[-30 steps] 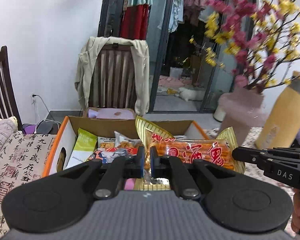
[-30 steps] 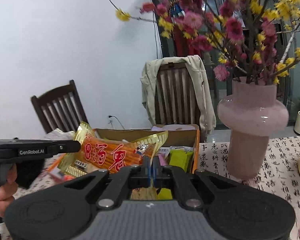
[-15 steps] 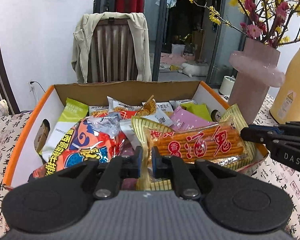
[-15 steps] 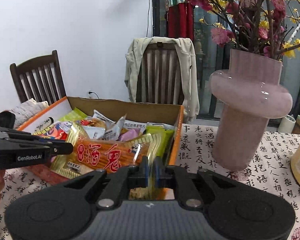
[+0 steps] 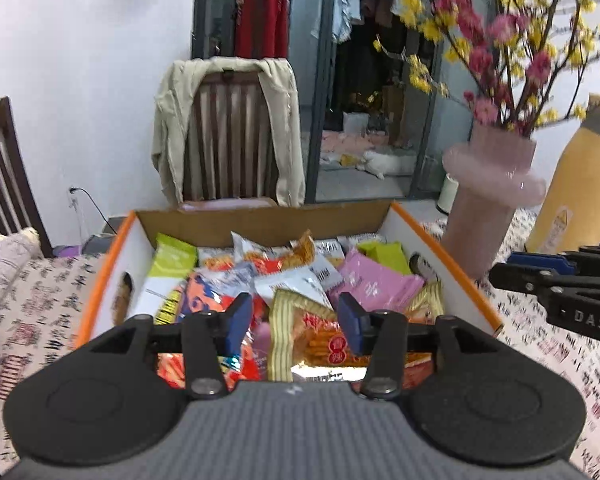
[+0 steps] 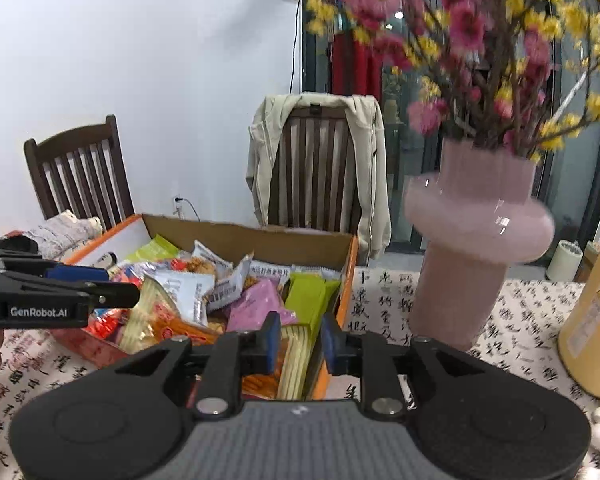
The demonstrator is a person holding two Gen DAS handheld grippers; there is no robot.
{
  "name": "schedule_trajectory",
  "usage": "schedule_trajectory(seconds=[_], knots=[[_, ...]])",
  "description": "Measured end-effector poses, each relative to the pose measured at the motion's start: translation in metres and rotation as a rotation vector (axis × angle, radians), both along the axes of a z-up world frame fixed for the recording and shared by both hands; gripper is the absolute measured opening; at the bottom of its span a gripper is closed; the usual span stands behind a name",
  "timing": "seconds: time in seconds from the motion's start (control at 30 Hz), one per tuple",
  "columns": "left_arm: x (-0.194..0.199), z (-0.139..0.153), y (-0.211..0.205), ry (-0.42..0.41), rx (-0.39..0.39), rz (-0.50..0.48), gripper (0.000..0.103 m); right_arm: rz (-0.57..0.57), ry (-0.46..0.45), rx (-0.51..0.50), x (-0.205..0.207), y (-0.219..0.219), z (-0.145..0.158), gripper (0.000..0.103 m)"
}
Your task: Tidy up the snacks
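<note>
An orange snack bag with gold ends point(image 5: 320, 344) lies on top of the other packets at the near end of the orange-rimmed cardboard box point(image 5: 452, 264). My left gripper point(image 5: 295, 320) hangs just over the bag's left end. Its jaws are opening and the blue pads stand clear of the bag. My right gripper point(image 6: 300, 342) is at the bag's other gold end point(image 6: 294, 360), which lies between its opening jaws without being pressed. Each gripper shows in the other's view: the right gripper point(image 5: 504, 270) and the left gripper point(image 6: 116, 286).
A pink vase point(image 6: 472, 240) of red and yellow blossoms stands right of the box, with a tall yellow container point(image 5: 576, 200) beyond it. A calligraphy-print cloth point(image 6: 532, 320) covers the table. Behind the box is a chair draped with a beige jacket point(image 5: 228, 132).
Both grippers, shut on the ends of the orange bag, brought it down onto the packets in the box. Then both pairs of jaws opened and let it go.
</note>
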State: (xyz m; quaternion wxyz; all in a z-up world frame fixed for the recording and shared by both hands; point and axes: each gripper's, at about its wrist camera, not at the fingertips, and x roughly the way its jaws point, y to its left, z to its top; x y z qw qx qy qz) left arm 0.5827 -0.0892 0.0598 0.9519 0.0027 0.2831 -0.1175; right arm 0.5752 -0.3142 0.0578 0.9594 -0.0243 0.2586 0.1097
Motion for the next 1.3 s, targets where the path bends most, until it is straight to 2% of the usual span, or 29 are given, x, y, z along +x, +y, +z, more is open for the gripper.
schedule_trajectory(seconds=[0.03,0.1,0.13,0.17,0.2,0.23,0.27,0.3,0.37,0.47,0.6,0.83,1.1,1.3], knots=[[-0.006,0.007,0.002,-0.013,-0.003,0.004,0.053,0.000,-0.012,0.000,-0.005,0.000,0.007,0.028],[-0.017,0.021,0.005,-0.041,-0.012,0.011,0.062,0.000,-0.044,0.002,-0.018,0.002,0.020,0.046],[-0.026,0.029,0.006,-0.063,-0.017,0.016,0.064,0.003,-0.063,0.001,-0.025,0.003,0.025,0.060],[-0.034,0.036,0.007,-0.083,-0.019,0.017,0.070,0.009,-0.087,-0.002,-0.034,0.005,0.031,0.068],[-0.043,0.043,0.008,-0.102,-0.020,0.018,0.076,0.014,-0.109,-0.007,-0.042,0.007,0.037,0.071],[-0.052,0.049,0.009,-0.123,-0.020,0.024,0.079,0.017,-0.136,-0.013,-0.053,0.010,0.044,0.079],[-0.060,0.054,0.010,-0.144,-0.020,0.032,0.087,0.018,-0.159,-0.018,-0.061,0.012,0.049,0.088],[-0.070,0.060,0.011,-0.173,-0.020,0.045,0.095,0.019,-0.189,-0.024,-0.070,0.014,0.054,0.092],[-0.091,0.070,0.014,-0.234,-0.020,0.055,0.101,0.025,-0.249,-0.038,-0.091,0.019,0.064,0.098],[-0.114,0.082,0.018,-0.265,-0.019,0.039,0.103,0.041,-0.302,-0.058,-0.117,0.026,0.073,0.103],[-0.143,0.096,0.024,-0.310,-0.009,0.056,0.103,0.055,-0.331,-0.090,-0.144,0.032,0.083,0.103],[-0.187,0.114,0.034,-0.350,-0.014,0.091,0.103,0.056,-0.369,-0.074,-0.189,0.037,0.101,0.103],[-0.254,0.112,0.047,-0.371,-0.002,0.116,0.103,0.039,-0.365,-0.019,-0.241,0.040,0.100,0.103],[-0.315,0.097,0.062,-0.365,-0.011,0.124,0.103,0.024,-0.366,-0.014,-0.286,0.044,0.088,0.103]])
